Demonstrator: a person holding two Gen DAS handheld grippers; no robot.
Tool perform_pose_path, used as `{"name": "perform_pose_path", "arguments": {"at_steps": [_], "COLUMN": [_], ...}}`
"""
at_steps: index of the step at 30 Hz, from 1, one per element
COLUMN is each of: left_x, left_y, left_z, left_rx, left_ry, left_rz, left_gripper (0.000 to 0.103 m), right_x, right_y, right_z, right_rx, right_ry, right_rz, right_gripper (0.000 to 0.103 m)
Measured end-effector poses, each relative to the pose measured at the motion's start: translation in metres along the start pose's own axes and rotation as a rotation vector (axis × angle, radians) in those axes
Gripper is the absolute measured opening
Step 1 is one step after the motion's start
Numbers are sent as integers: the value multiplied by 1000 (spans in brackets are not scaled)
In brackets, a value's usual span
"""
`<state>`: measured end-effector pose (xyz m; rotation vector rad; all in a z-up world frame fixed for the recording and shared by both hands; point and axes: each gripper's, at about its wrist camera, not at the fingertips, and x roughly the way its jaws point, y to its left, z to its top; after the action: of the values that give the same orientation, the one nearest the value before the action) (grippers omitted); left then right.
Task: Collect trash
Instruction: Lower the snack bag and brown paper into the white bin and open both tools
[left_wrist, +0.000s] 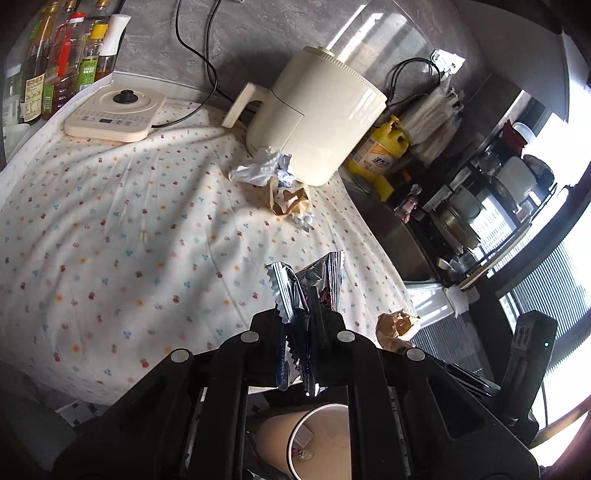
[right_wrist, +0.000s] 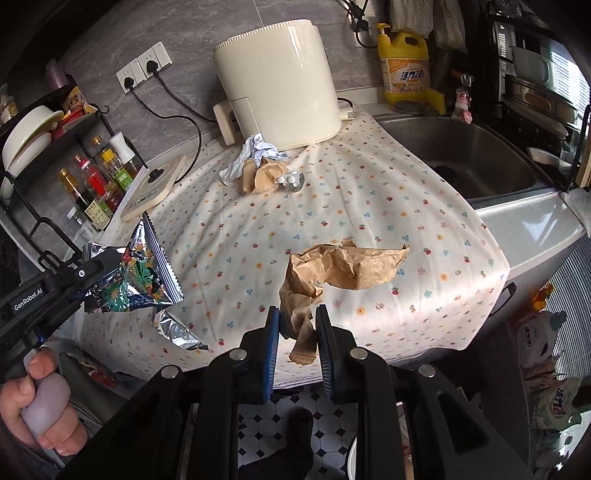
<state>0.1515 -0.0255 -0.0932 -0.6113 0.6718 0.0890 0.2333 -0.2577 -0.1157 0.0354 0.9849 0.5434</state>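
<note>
Nearest the lens in the left wrist view, the left hand-held gripper (left_wrist: 299, 325) is pinched nearly closed on a foil snack wrapper (left_wrist: 306, 284), whose serrated ends stick up past the fingertips while its tail hangs down between the fingers. Directly below it, off the edge of the surface (left_wrist: 110, 229), stands an open paper cup (left_wrist: 321, 439) with scraps already inside; the cup looks like the collecting bin, so the wrapper lies almost straight above its mouth and the drop should need little more than a release.

Further right, the right hand-held gripper (right_wrist: 295, 325) is closed on the twisted end of a crumpled brown paper bag (right_wrist: 343, 269). The bag's long axis runs away from the fingers and out to the right, held clear above the flowered cloth. In the left wrist view this bag (left_wrist: 397, 325) shows just to the right of the left gripper, so the cup lies to its left and below. The left load seems nearer the cup and likely goes first.

Still on the cloth, well beyond both grippers at the foot of the cream air fryer (right_wrist: 280, 81), lies a pile of crumpled white paper (right_wrist: 251, 155), brown paper (right_wrist: 262, 173) and a blister pack (right_wrist: 290, 181).
</note>
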Motion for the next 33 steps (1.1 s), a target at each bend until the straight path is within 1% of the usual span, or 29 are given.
{"name": "perform_pose_path", "arguments": {"at_steps": [10,15,22,28,33], "left_x": [20,38,72,116,150], "left_y": [-45,-60,-87,-106,-122], "left_z": [-62,-97,-153,-201,-232], "left_rx": [23,20,47,64,109], "left_ry": [86,153,279,421,520], "left_rz": [-23,-30,-67,-126,-142], "left_gripper": [11,11,11,11,11], "right_x": [-20,-28,-48,-67,-80], "right_y": [-59,-87,-134,-171,-194], "right_z": [-48,-77,-117,-150,-171], "right_rx": [37,55,122,196,251], "right_ry": [63,93,116,131,130], "right_rz": [-31,-51,-113,-190,-247], "right_gripper": [20,20,20,20,20]}}
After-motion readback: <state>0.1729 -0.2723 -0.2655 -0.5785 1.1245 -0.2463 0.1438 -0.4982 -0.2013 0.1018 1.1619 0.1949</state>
